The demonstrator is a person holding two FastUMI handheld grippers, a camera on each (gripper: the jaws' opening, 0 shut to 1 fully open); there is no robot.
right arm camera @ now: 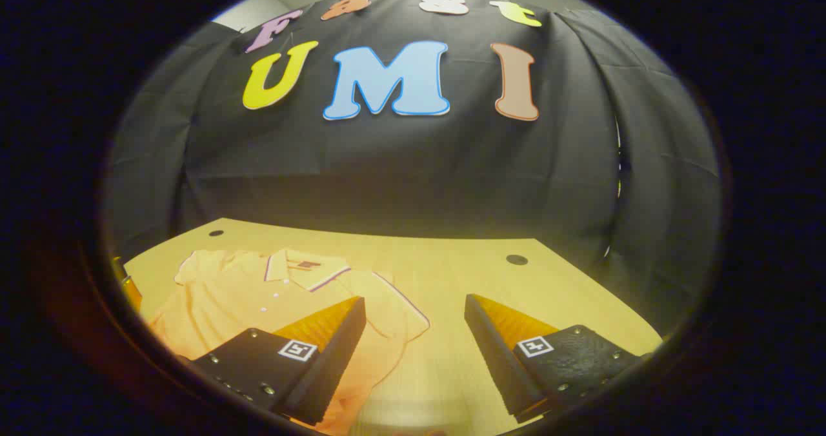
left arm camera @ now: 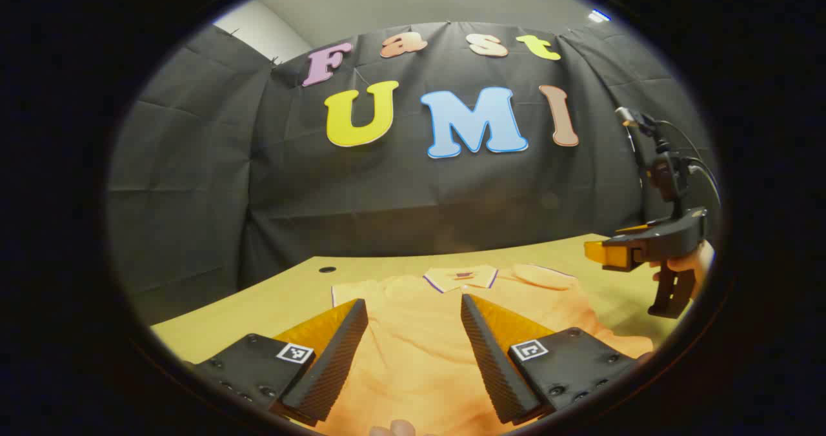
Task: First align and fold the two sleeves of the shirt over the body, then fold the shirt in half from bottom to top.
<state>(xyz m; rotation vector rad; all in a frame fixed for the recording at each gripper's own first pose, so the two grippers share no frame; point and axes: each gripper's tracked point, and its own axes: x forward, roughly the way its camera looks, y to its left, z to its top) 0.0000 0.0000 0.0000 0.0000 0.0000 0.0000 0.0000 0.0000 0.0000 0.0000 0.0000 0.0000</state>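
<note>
Orange collared polo shirt [left arm camera: 413,333] lies flat on yellow wooden bench [right arm camera: 452,262]; left hand-held gripper [left arm camera: 413,323] and right hand-held gripper [right arm camera: 415,320] both spread, holding nothing; shirt hem cut off.

The left tongs [left arm camera: 413,323] hover spread wide over the orange shirt [left arm camera: 419,358], which lies flat on the bench [left arm camera: 284,294], collar [left arm camera: 461,278] at the far end. At right, a hand [left arm camera: 694,262] holds the right tongs [left arm camera: 597,252] above the bench.
</note>
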